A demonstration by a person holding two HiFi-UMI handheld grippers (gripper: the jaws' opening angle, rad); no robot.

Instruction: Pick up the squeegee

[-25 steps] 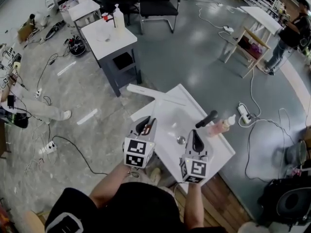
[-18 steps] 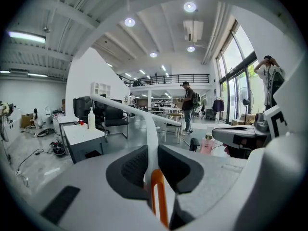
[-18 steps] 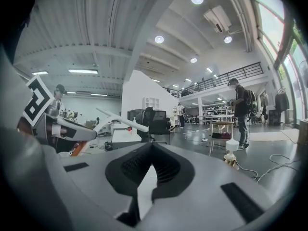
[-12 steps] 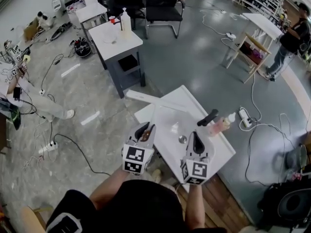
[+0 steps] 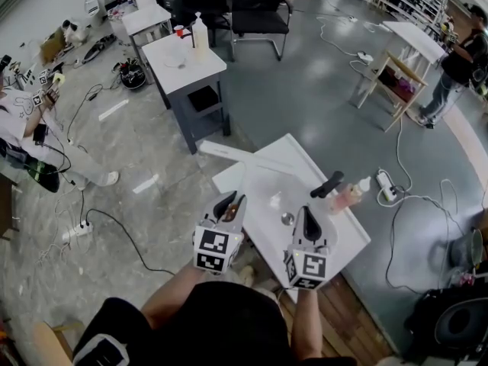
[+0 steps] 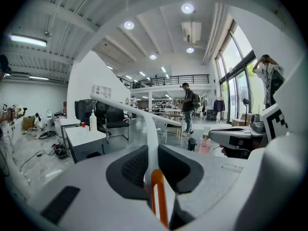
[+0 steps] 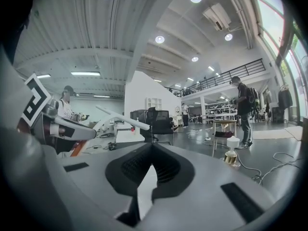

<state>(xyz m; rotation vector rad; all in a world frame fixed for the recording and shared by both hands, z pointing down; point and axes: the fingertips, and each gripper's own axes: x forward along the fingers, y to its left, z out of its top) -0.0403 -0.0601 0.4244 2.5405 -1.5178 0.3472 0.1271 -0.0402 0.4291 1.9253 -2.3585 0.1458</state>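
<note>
The squeegee (image 5: 229, 152) is white, with a long blade across the top of a thin handle and an orange part low on the handle. My left gripper (image 5: 231, 203) is shut on the handle, holding it above the near left edge of the white sink top (image 5: 335, 239). In the left gripper view the handle (image 6: 151, 143) stands upright between the dark pads (image 6: 130, 165), with the blade spanning the view above. My right gripper (image 5: 306, 213) hovers over the basin, its jaws (image 7: 152, 148) shut with nothing between them. The squeegee blade (image 7: 120, 117) also shows in the right gripper view, at its left.
On the sink top stand a pink bottle with a white cap (image 5: 347, 197) and a black faucet-like piece (image 5: 325, 185); a drain (image 5: 287, 219) sits in the basin. A grey table (image 5: 187, 67), chairs, cables and a power strip (image 5: 383, 180) lie around. A person (image 5: 454, 63) stands far right.
The left gripper and the held squeegee drew slightly back toward me relative to the sink. The right gripper barely shifted. Neither gripper's jaws changed.
</note>
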